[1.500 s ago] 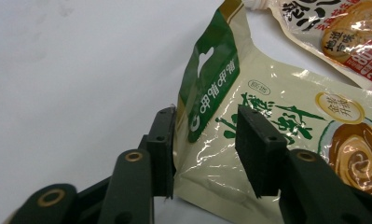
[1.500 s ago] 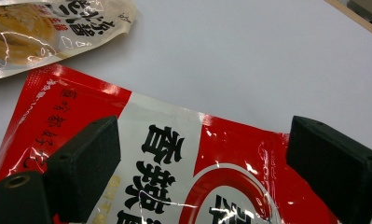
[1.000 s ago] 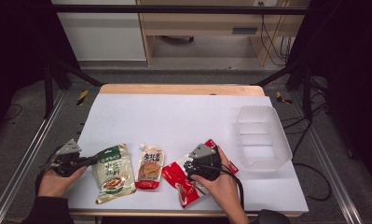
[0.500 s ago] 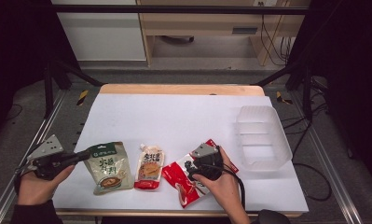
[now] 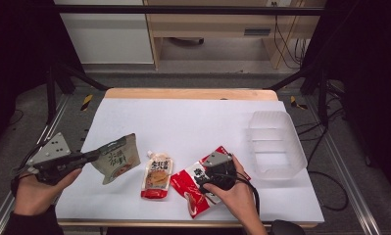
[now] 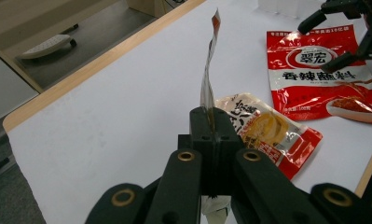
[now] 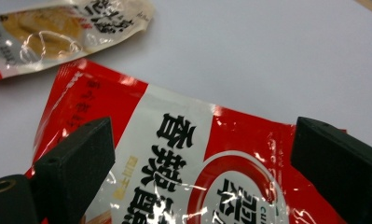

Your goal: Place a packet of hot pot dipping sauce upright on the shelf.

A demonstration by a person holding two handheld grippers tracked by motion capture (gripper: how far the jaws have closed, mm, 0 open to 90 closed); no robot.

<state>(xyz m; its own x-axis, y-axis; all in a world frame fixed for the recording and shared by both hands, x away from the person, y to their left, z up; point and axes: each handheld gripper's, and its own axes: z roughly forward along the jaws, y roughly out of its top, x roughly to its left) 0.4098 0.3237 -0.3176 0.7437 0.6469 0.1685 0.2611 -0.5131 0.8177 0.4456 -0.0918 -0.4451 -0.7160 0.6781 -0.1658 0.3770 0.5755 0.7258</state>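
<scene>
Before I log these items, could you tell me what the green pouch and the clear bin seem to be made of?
Green pouch: apparently thin flexible plastic film, printed; it hangs edge-on, slightly bent, from the left gripper.
Clear bin: probably rigid translucent plastic with a frosted look; the table shows faintly through its walls.

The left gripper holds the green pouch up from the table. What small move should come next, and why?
Probably carry the green pouch rightward toward the clear plastic container. The left gripper is shut on the pouch's edge, and the pouch hangs off the white table; the container looks empty. The right gripper hovers open over the red pouch, so keep the path above it.
</scene>
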